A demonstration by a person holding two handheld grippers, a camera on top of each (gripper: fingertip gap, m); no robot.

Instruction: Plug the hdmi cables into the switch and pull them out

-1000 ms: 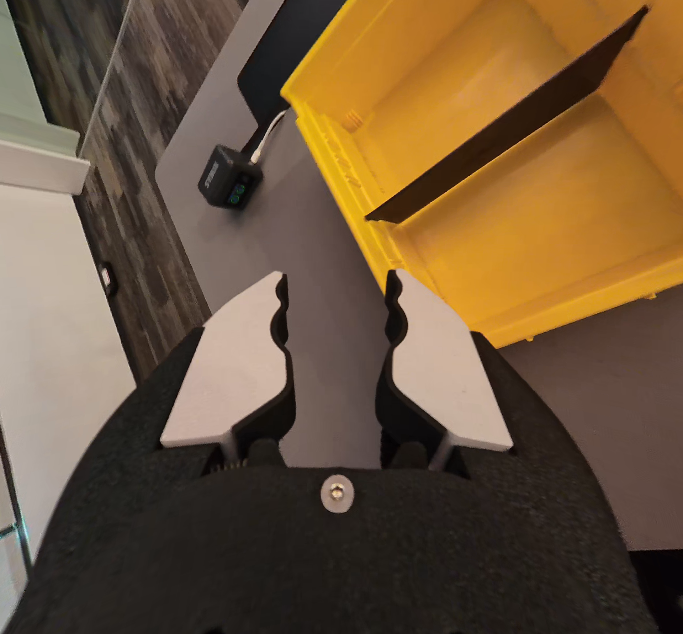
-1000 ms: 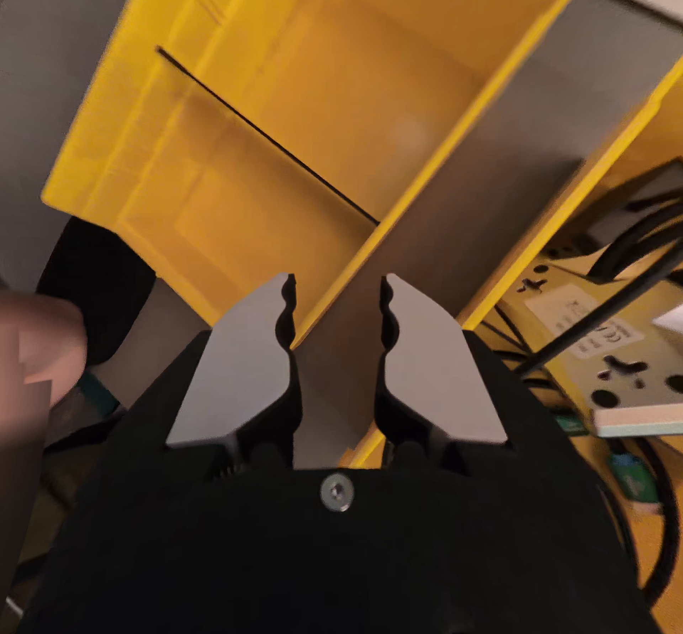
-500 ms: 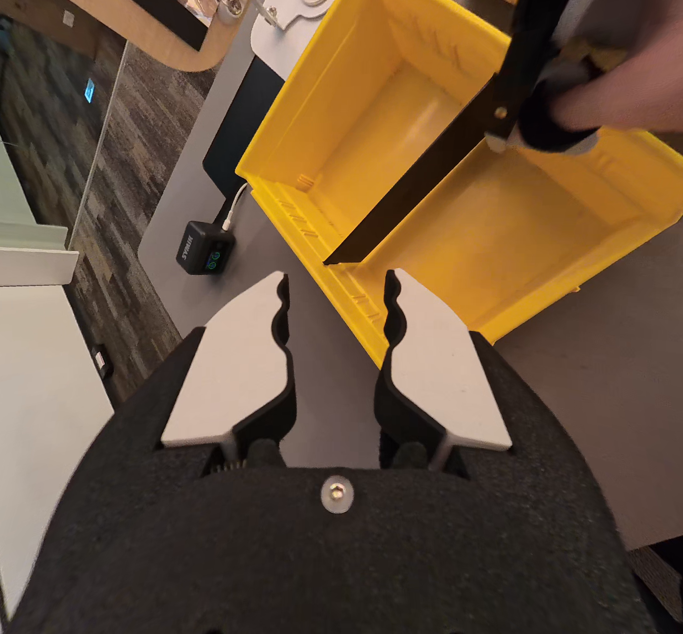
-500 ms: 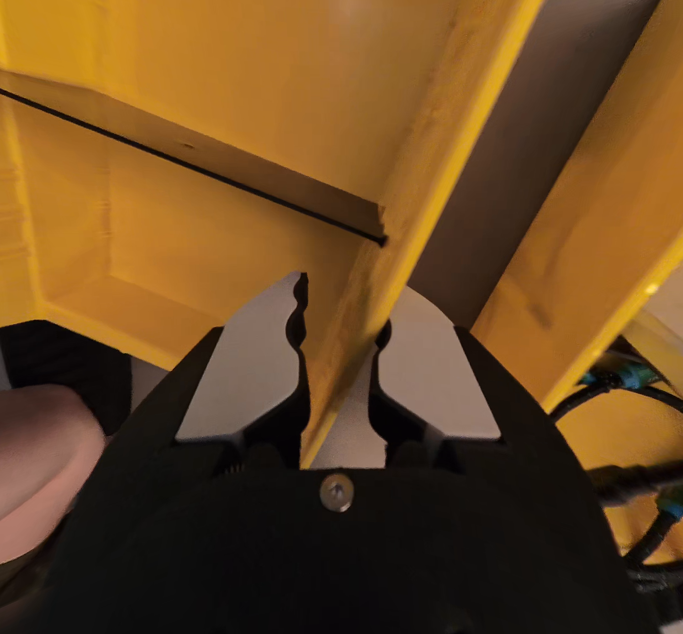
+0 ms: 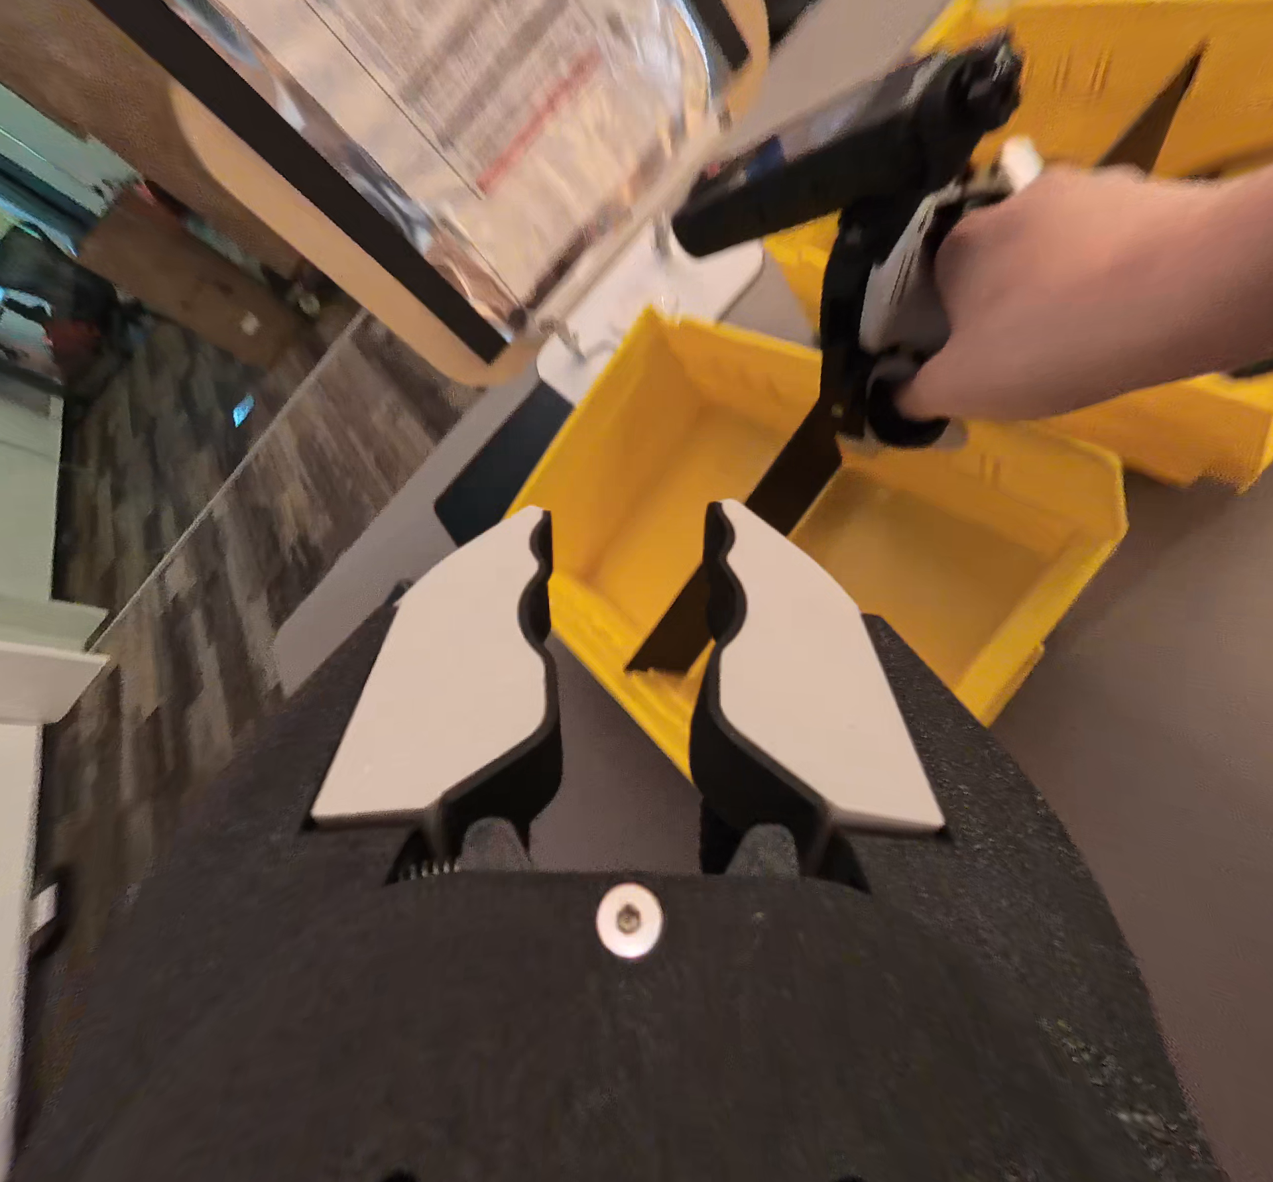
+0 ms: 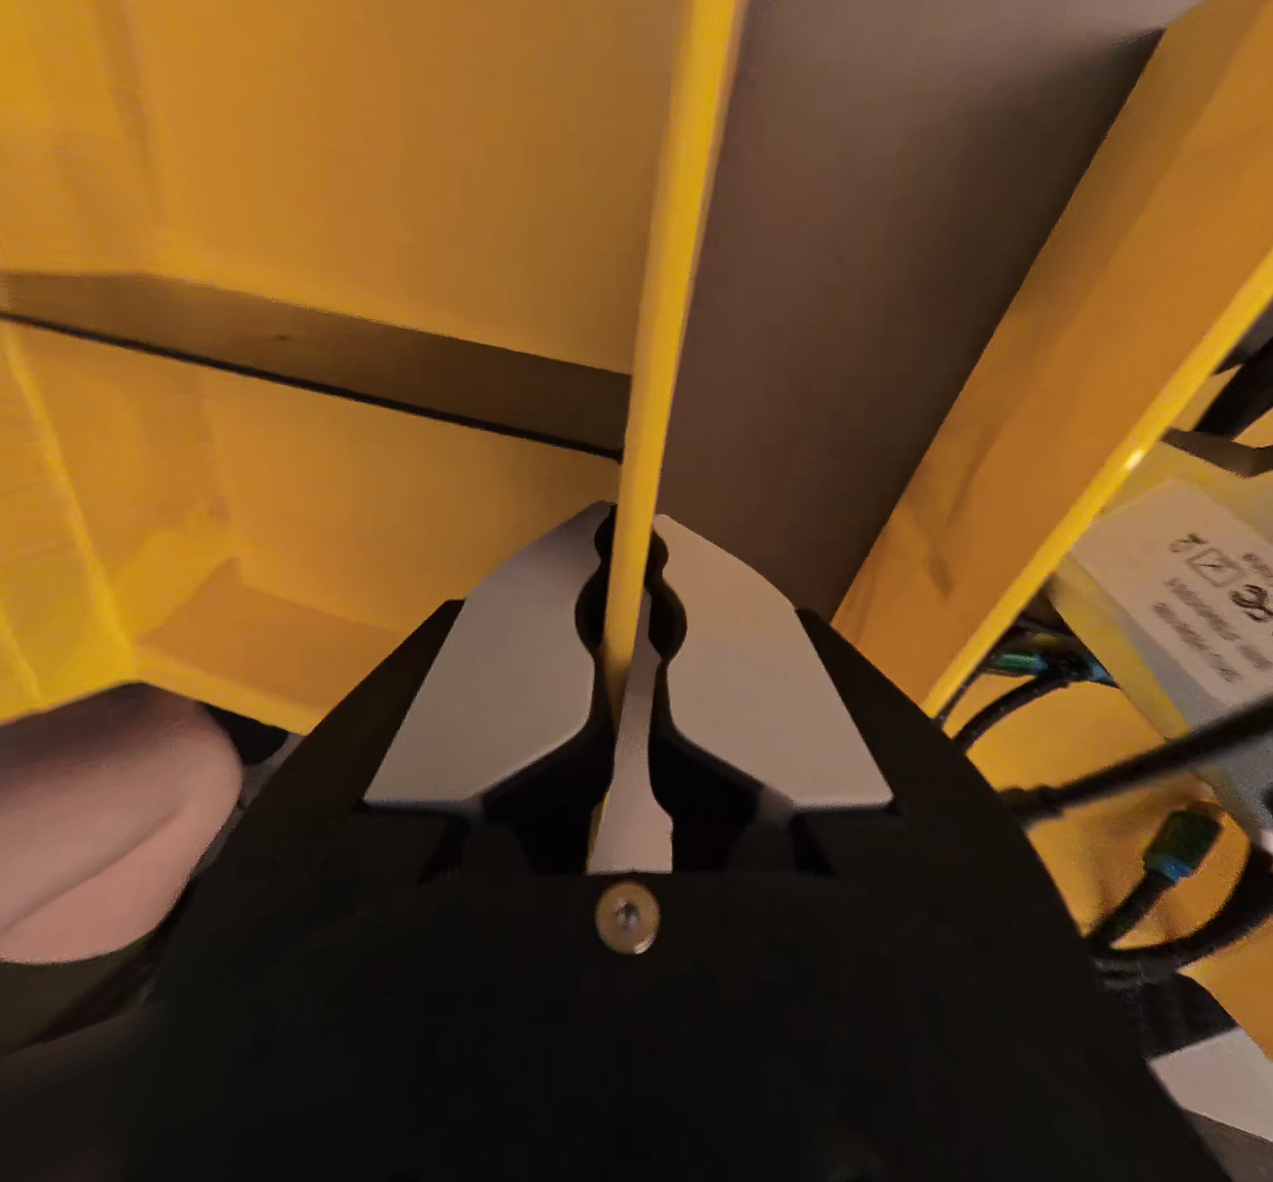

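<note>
Black HDMI cables with green-blue plugs (image 6: 1181,835) lie in a second yellow plastic bin (image 6: 978,529) at the right edge, beside a pale labelled switch box (image 6: 1171,625). The right gripper (image 6: 630,570) is clamped on the side wall of the empty yellow divided bin (image 6: 661,322) (centre frame). The left gripper (image 5: 628,556) hovers, fingers apart, over the grey table (image 5: 1136,839).

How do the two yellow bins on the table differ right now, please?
The near yellow bin has nothing in either compartment, while the far yellow bin holds black cables and a pale labelled box. The right gripper is closed on the near bin's side wall; nothing grips the far bin. The left gripper is open and holds neither. Both are yellow plastic with a black divider, resting on the grey table.
</note>
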